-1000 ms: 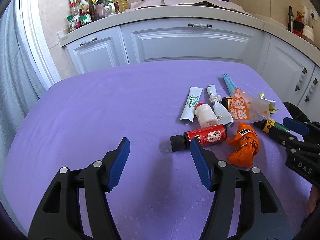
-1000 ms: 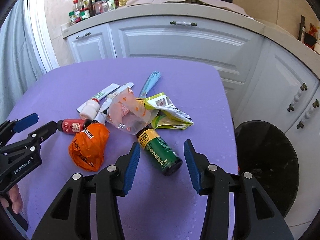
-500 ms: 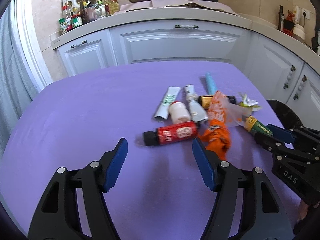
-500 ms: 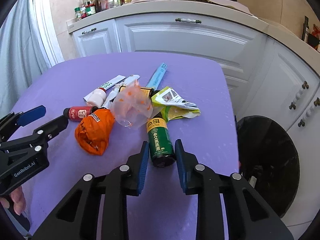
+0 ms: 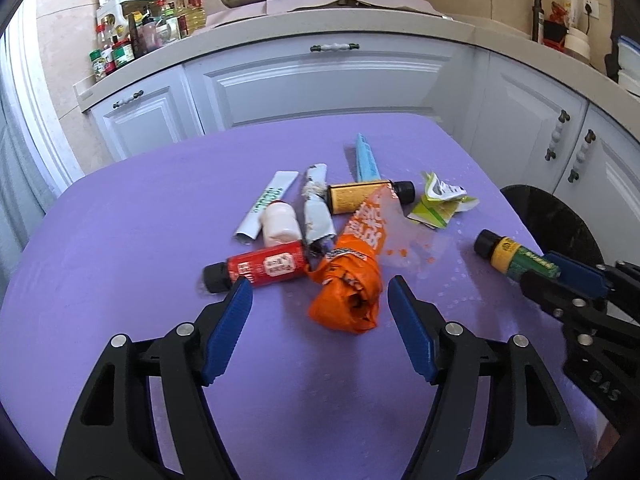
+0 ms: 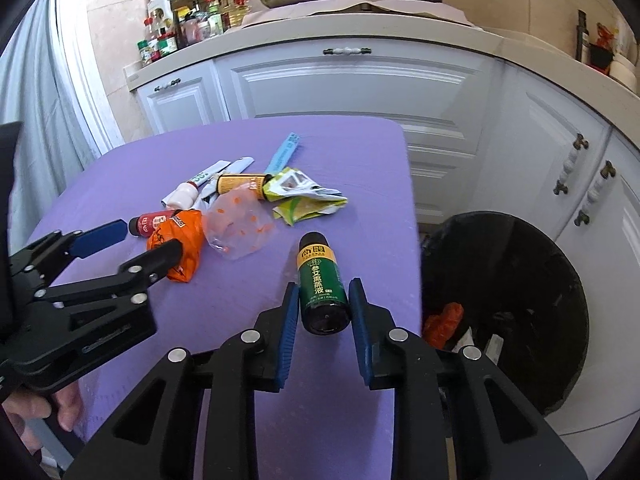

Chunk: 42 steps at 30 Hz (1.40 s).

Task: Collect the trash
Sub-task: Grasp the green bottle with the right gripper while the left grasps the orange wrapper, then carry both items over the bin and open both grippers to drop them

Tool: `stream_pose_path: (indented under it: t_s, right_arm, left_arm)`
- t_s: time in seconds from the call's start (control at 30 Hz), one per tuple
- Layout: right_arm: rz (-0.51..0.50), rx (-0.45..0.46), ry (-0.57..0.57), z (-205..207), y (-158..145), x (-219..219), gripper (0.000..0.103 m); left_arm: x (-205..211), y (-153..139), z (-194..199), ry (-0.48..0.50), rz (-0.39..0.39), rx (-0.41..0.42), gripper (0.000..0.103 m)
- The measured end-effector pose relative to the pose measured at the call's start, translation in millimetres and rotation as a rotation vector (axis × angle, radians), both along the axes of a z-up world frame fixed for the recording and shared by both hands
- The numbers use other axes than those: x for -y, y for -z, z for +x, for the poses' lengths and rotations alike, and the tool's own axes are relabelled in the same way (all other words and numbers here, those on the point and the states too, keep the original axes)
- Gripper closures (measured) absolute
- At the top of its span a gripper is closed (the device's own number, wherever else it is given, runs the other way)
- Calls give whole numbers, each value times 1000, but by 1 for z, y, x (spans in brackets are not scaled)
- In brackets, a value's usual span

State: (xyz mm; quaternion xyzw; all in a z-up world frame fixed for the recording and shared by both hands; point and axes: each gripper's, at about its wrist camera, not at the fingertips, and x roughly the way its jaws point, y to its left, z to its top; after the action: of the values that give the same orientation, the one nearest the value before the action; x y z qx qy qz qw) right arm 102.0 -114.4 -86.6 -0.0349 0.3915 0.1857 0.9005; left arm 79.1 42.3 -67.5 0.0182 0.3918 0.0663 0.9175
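Plainly, two pickups are in hand at once; the right gripper point(image 6: 323, 306) has just been closing and now pinches the green bottle point(image 6: 322, 286) between its pads, the bottle pointing away over the purple table point(image 6: 360, 152), near the edge beside the bin point(image 6: 520, 300); the bin, black-lined, stands just off that edge and already holds something orange. The left gripper point(image 5: 320, 312) is spread wide, its pads either side of the orange wrapper point(image 5: 348, 296) but not pressing it; that wrapper lies farther from the bin, touching the red bottle point(image 5: 264, 270). Beyond it, farther again from the bin's side, lie a white bottle point(image 5: 280, 226), tubes and a yellow bottle point(image 5: 352, 198). Next, I judge, the right must carry its bottle over the bin and let go; the left must close on the wrapper without dragging the red bottle along.
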Motion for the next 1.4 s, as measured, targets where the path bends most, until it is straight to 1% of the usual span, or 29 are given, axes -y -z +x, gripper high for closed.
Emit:
stream_pose_path:
  t_s: [0.03, 0.1, 0.17, 0.47, 0.7, 0.87, 1.17, 1.4]
  right_arm:
    - [3, 1, 3, -1, 0, 2, 77]
    - [8, 3, 10, -1, -1, 6, 77]
    - [14, 6, 16, -2, -2, 10, 77]
    - [30, 20, 34, -6, -3, 21, 77]
    - [33, 41, 65, -12, -7, 31, 78]
    - [33, 63, 103, -15, -12, 43, 78]
    - [25, 99, 195, -15, -19, 75, 78]
    - [2, 120, 291, -11, -21, 109, 78]
  left_arm:
    - [2, 1, 1, 2, 1, -2, 39]
    - [4, 5, 3, 8, -5, -21, 55]
    - [5, 9, 4, 17, -15, -38, 64]
    - [9, 6, -10, 24, -6, -10, 66]
    - [7, -10, -24, 13, -8, 26, 67]
    - [11, -21, -28, 23, -16, 47, 67]
    - [45, -32, -21, 106, -33, 71, 67]
    - [85, -37, -8, 179, -47, 95, 67]
